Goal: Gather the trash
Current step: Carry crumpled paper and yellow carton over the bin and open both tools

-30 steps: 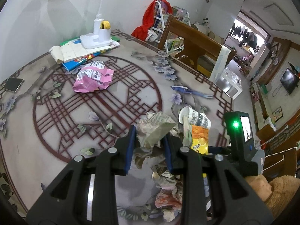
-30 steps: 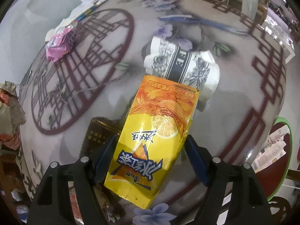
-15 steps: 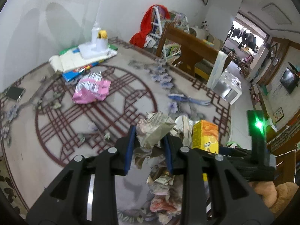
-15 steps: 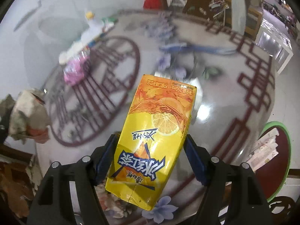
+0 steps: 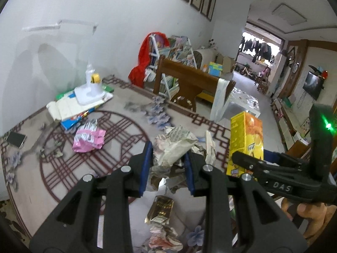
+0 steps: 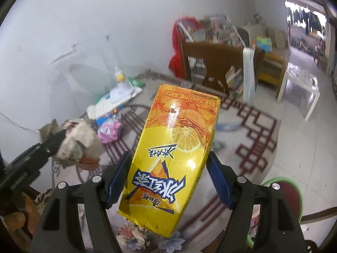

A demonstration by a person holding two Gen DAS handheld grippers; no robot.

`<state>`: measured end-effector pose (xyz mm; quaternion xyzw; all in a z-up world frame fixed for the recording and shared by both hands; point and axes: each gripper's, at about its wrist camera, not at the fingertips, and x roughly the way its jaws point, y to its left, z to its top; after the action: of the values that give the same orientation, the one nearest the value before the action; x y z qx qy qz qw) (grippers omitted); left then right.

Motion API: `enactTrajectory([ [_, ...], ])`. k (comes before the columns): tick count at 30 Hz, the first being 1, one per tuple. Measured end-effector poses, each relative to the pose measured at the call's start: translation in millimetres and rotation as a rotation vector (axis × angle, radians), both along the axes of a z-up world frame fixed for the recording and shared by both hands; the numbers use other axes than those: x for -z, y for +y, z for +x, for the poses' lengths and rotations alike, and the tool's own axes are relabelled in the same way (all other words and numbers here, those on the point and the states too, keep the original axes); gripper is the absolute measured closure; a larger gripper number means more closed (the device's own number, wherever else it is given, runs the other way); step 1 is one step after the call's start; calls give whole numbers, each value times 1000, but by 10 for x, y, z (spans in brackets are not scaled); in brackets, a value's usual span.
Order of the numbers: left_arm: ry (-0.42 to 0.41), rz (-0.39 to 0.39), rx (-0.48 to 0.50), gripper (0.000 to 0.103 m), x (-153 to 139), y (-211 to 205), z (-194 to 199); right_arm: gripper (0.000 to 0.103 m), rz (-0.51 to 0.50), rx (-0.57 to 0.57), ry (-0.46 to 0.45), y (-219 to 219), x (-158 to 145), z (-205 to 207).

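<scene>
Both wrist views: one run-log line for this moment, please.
left gripper: shut on crumpled paper | right gripper: shut on yellow drink carton | left on table: pink wrapper

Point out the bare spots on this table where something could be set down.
Free: the lattice circle between the pink wrapper and the left gripper; the strip between the phone and the wrapper. Crowded: the book stack and the scraps below the fingers.

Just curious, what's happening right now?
Left tongs shut on crumpled newspaper. Right tongs shut on yellow lemon-tea carton. Pink wrapper left on table. Nothing blocking.
</scene>
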<state>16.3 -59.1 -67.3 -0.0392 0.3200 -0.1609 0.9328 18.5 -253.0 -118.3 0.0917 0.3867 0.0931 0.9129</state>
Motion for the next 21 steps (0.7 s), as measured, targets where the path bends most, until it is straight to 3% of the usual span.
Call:
enactTrajectory([
  [8, -42, -7, 34, 75, -162, -192, -69, 33, 6, 29, -75, -214, -268, -173],
  [21, -64, -16, 105, 75, -253, -523, -76, 33, 14, 137, -116, -625, -386, -354],
])
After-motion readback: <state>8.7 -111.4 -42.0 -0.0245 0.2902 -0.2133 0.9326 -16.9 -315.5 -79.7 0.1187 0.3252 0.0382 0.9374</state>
